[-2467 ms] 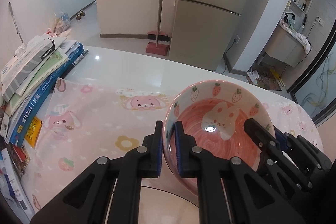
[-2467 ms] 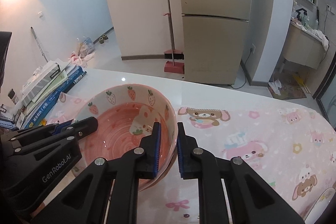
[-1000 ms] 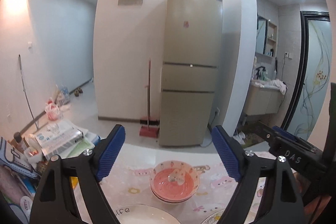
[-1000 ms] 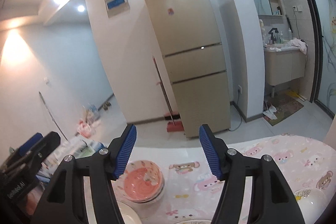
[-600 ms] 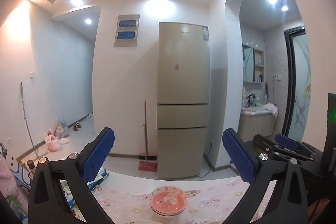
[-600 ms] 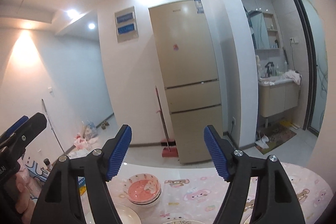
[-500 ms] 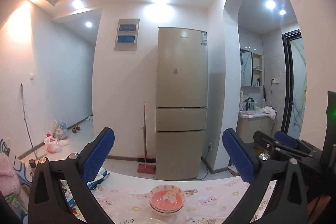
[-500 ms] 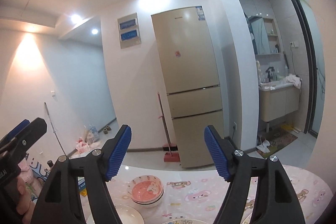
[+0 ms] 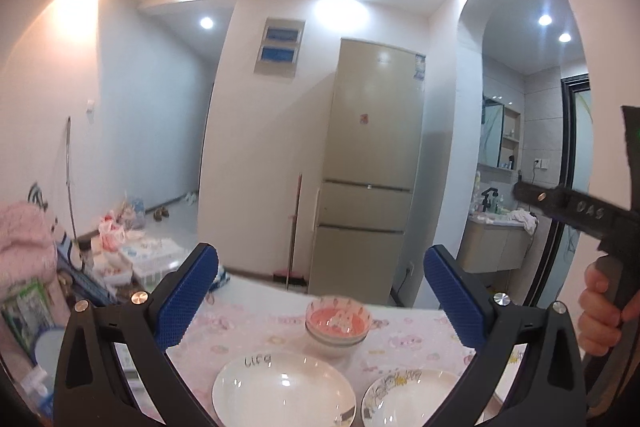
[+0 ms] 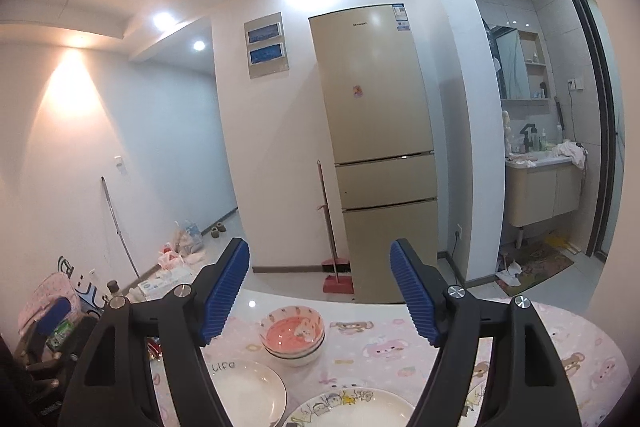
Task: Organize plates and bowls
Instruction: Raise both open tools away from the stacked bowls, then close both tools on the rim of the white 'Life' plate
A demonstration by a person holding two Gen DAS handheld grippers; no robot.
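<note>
A stack of pink strawberry bowls [image 9: 337,323] [image 10: 293,337] stands on the table with the pink cartoon cloth [image 9: 248,323] [image 10: 400,351]. Nearer lie a white plate marked "Life" [image 9: 284,393] [image 10: 246,393] and a cartoon-printed plate [image 9: 416,401] [image 10: 352,411]. My left gripper [image 9: 320,291] is open and empty, raised above and behind the dishes. My right gripper [image 10: 320,287] is open and empty too, also held high. The right tool's body [image 9: 576,213] and a hand show at the left view's right edge.
A beige fridge [image 10: 376,155] and a red broom [image 10: 332,247] stand beyond the table. Books, bags and clutter [image 9: 36,291] [image 10: 60,319] lie at the table's left end. A washbasin cabinet [image 10: 540,187] is at the right.
Both grippers let go of the pink bowl on the stack, opened wide, and drew back and up. The plates near the table's front have come into view.
</note>
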